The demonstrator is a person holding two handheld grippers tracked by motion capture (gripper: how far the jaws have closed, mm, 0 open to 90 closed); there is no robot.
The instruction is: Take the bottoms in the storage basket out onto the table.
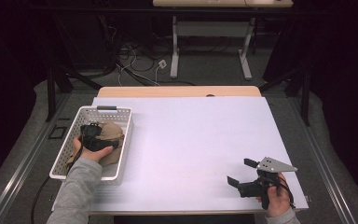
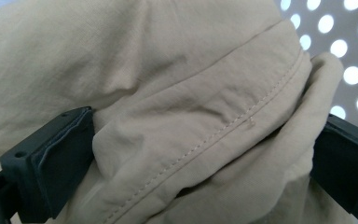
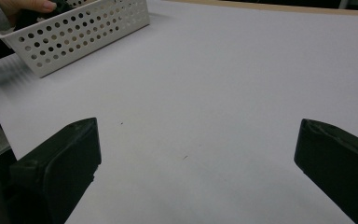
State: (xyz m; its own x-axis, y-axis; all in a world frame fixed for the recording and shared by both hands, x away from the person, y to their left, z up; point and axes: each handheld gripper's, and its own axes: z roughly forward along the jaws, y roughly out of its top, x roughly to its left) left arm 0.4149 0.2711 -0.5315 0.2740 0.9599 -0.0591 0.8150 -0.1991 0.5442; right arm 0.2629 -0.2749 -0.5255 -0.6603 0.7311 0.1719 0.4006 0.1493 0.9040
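A crumpled tan cloth [image 1: 113,132] lies in a white perforated basket [image 1: 121,112] at the table's left. My left gripper [image 1: 93,136] is down in the basket on top of the cloth. In the left gripper view the cloth [image 2: 168,70] bulges between the jaws, which stand wide apart and touch the fabric on both sides; the left gripper [image 2: 203,135] is open. Near the front right corner, my right gripper [image 1: 240,171] hovers open over the bare white tabletop [image 3: 205,84], nothing between its fingers [image 3: 70,154].
The basket's holed wall [image 2: 354,46] is just behind the cloth. In the right gripper view the basket [image 3: 84,28] is far off at the upper left, with a hand at it. A desk and floor cables lie beyond the table's far edge [image 1: 177,91].
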